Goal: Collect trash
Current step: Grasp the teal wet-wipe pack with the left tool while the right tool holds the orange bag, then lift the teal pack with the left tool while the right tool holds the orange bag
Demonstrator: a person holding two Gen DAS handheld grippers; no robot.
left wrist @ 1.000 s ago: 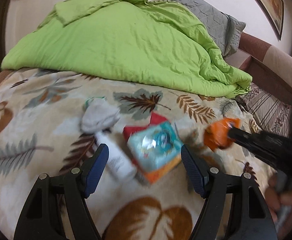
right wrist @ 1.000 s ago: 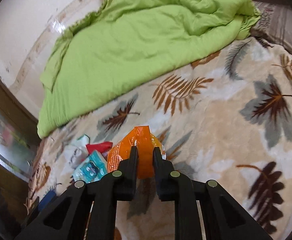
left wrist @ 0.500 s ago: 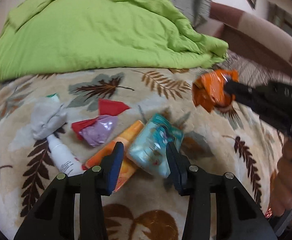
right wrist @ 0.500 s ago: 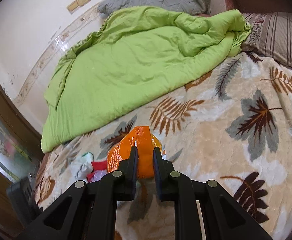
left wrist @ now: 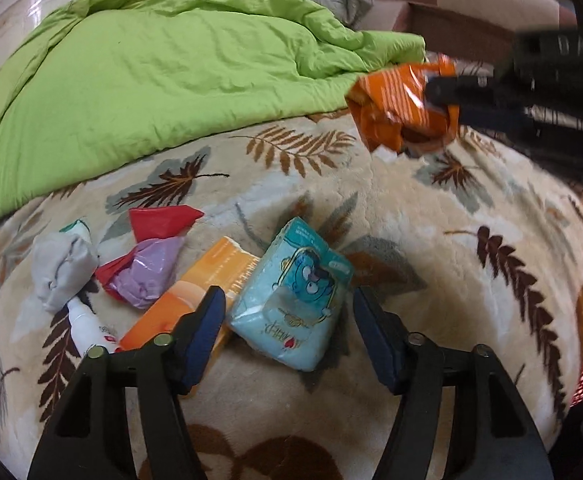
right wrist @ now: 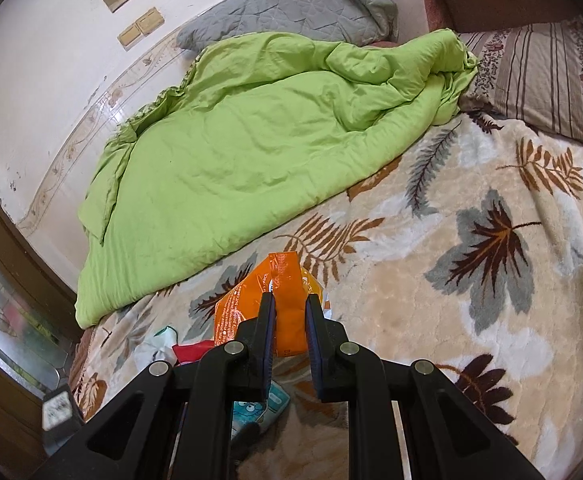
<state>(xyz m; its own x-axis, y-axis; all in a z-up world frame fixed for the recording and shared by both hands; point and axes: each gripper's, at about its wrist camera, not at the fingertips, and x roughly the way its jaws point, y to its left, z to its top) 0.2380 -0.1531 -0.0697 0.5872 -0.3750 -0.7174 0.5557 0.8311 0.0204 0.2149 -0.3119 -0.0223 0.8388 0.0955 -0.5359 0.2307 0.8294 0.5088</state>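
The left gripper (left wrist: 289, 326) had moved in and just reopened its fingers astride the blue tissue pack (left wrist: 291, 296) on the bed (left wrist: 431, 240), ungripped and likely next, while the right gripper (right wrist: 289, 322) kept its fingers clamped on the orange wrapper (right wrist: 279, 288).

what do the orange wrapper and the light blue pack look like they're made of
Orange wrapper: thin glossy plastic film, judging by sharp crinkles and bright glare streaks. Light blue pack: soft clear-ish plastic wrap, probably over tissues; it has a sheen and a pillowy shape with rounded corners.
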